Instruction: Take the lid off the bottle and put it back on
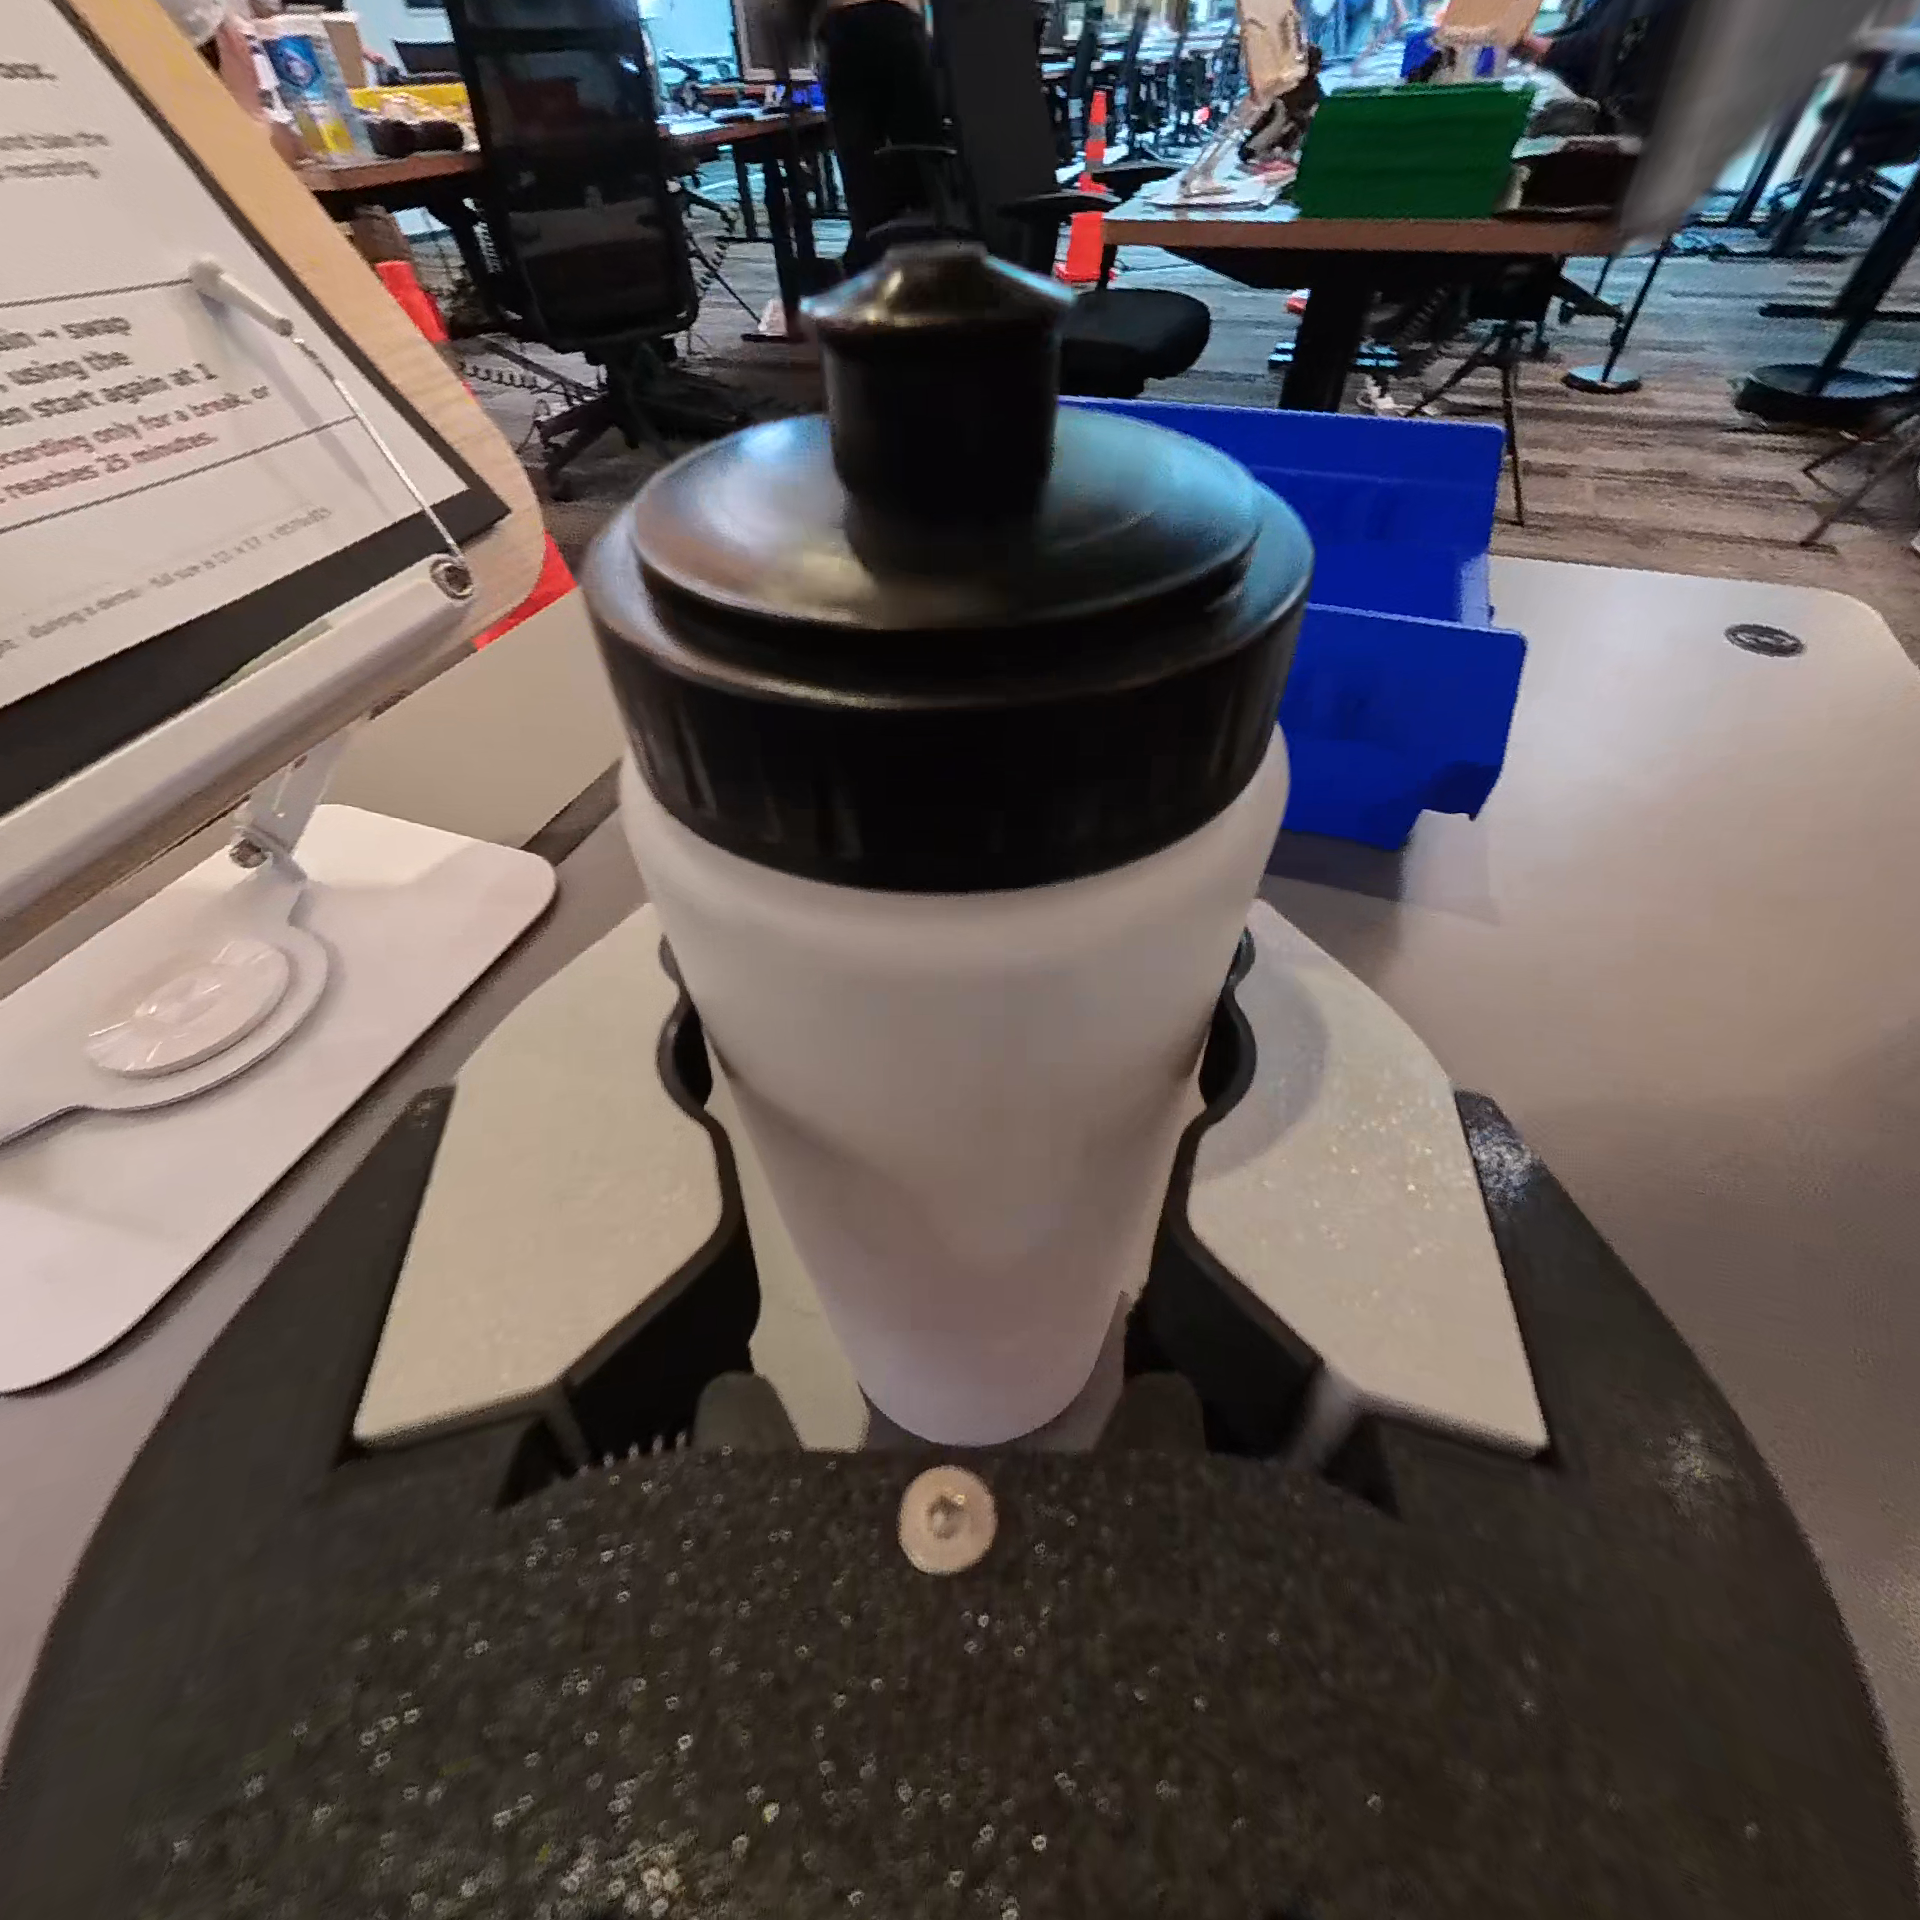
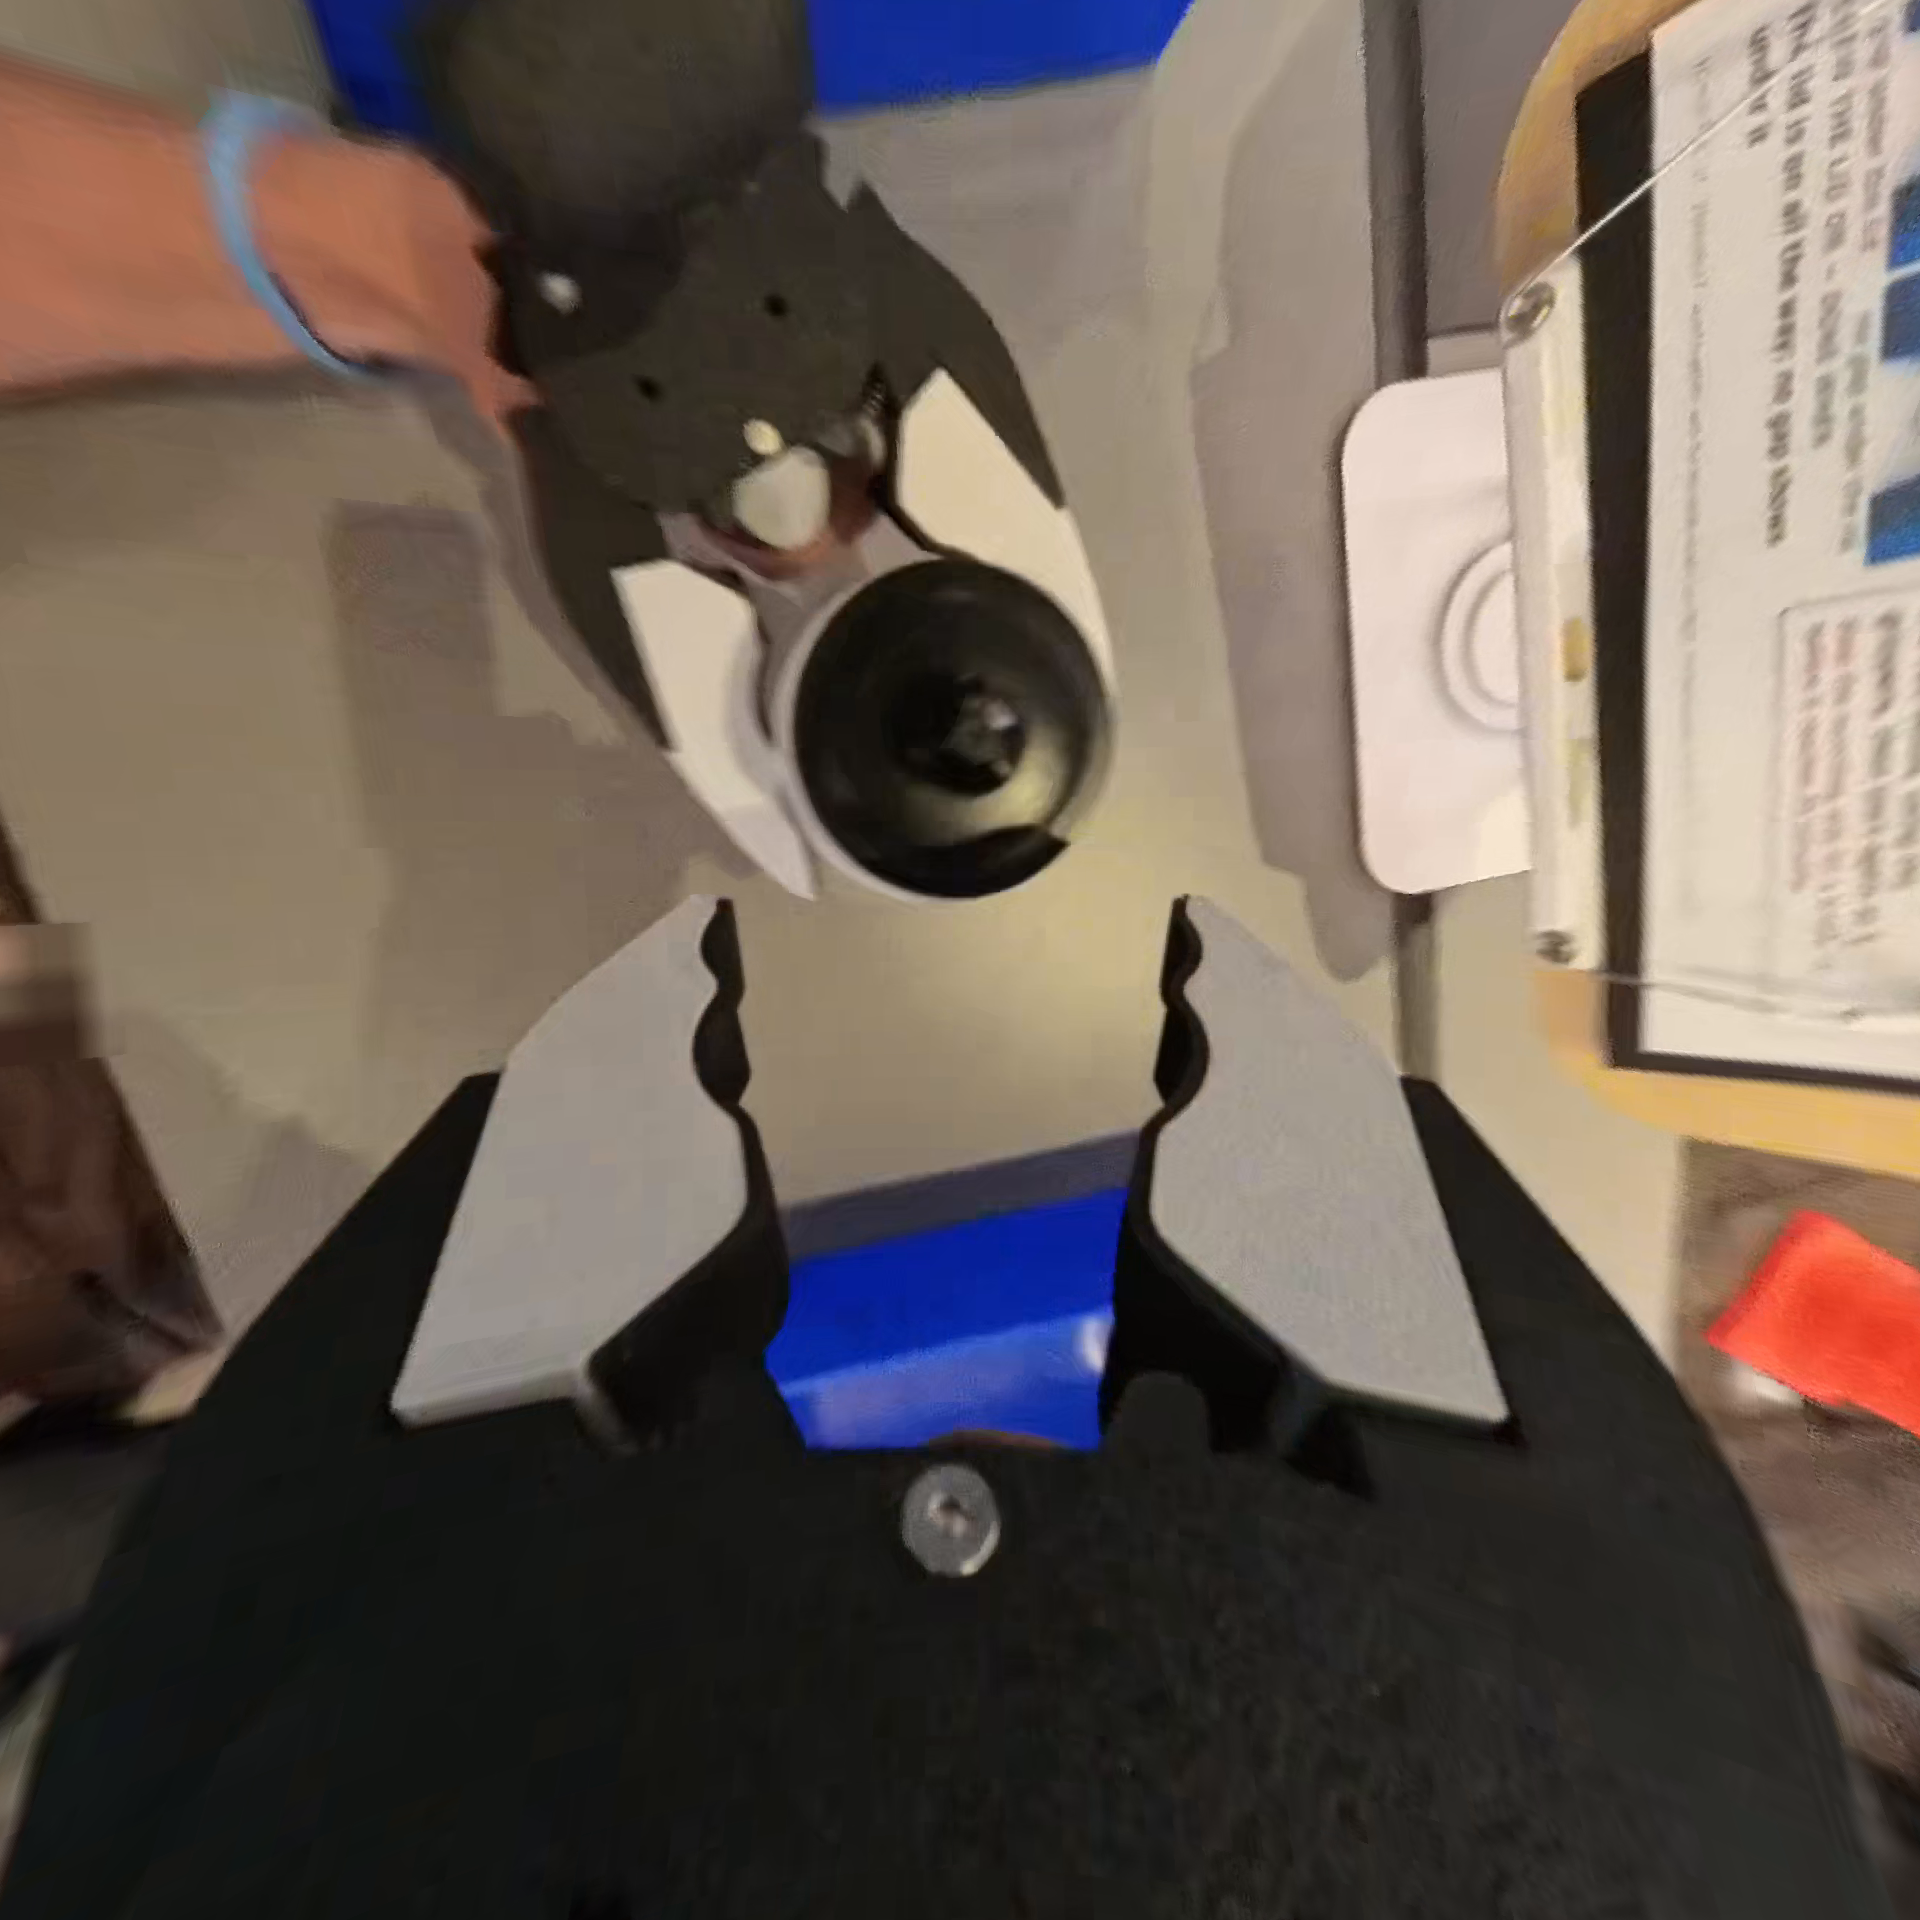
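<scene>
A white bottle (image 1: 956, 1091) with a black spouted lid (image 1: 945, 717) on it stands between my left gripper's (image 1: 956, 987) fingers (image 1: 582, 1195). The pads lie against its body below the lid, so the left gripper is shut on the bottle. In the right wrist view, from above, the lid (image 2: 956, 727) faces the camera, with the left gripper's fingers (image 2: 717, 727) on either side of the bottle (image 2: 774, 748). My right gripper (image 2: 951, 914) is open and empty. It hovers above the lid, offset to one side, touching nothing.
A blue bin (image 1: 1392, 623) stands just behind the bottle on the grey table (image 1: 1610, 935). A document stand with a printed sheet (image 1: 208, 416) and its white base (image 1: 260, 1039) is to the left. A person's forearm with a blue wristband (image 2: 239, 229) holds the left gripper.
</scene>
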Action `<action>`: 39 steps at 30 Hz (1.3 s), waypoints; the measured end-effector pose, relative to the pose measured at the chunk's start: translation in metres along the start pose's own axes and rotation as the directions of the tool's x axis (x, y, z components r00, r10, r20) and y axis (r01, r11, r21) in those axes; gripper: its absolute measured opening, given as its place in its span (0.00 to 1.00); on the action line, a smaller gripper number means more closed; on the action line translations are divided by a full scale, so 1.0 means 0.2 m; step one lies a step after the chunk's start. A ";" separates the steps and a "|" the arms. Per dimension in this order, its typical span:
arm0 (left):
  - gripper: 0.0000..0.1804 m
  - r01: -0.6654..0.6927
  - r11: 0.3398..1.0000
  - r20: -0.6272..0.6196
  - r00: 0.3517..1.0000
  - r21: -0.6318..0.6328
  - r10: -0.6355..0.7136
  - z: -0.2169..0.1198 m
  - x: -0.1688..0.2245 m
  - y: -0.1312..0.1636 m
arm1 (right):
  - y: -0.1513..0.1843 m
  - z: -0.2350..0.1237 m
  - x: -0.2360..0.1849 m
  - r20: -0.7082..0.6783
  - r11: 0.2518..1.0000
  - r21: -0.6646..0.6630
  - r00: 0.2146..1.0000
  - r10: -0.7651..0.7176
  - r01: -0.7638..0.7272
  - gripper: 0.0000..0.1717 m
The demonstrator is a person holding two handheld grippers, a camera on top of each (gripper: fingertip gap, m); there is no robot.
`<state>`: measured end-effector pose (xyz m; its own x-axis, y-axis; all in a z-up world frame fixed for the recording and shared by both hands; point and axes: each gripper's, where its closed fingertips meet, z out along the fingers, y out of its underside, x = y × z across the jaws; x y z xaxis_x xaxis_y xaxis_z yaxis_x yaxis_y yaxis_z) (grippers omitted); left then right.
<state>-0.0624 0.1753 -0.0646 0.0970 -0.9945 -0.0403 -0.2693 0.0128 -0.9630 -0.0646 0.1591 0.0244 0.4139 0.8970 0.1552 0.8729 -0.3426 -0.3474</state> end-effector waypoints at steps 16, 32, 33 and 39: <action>0.52 -0.007 1.000 -0.029 1.000 -0.006 0.007 0.03 0.03 -0.01 | -0.01 0.18 -0.03 0.186 0.983 -0.163 0.981 -0.048 0.079 0.40; 0.48 -0.002 1.000 -0.018 1.000 0.019 0.002 0.03 0.02 0.00 | 0.01 0.18 0.01 0.212 0.920 -0.145 0.920 -0.330 0.363 0.40; 0.48 0.002 1.000 -0.021 1.000 0.023 -0.002 0.03 0.01 0.00 | 0.01 0.18 0.01 0.209 0.912 -0.144 0.912 -0.352 0.385 0.40; 0.48 0.018 0.999 -0.026 1.000 0.035 -0.017 0.02 0.00 0.00 | 0.01 0.19 0.03 0.207 0.871 -0.098 0.866 -0.456 0.482 0.39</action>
<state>-0.0575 0.1749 -0.0651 0.0765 -0.9969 -0.0166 -0.2339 -0.0018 -0.9723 -0.0706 0.1751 -0.0103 -0.0932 0.9904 0.1017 0.9848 0.1068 -0.1370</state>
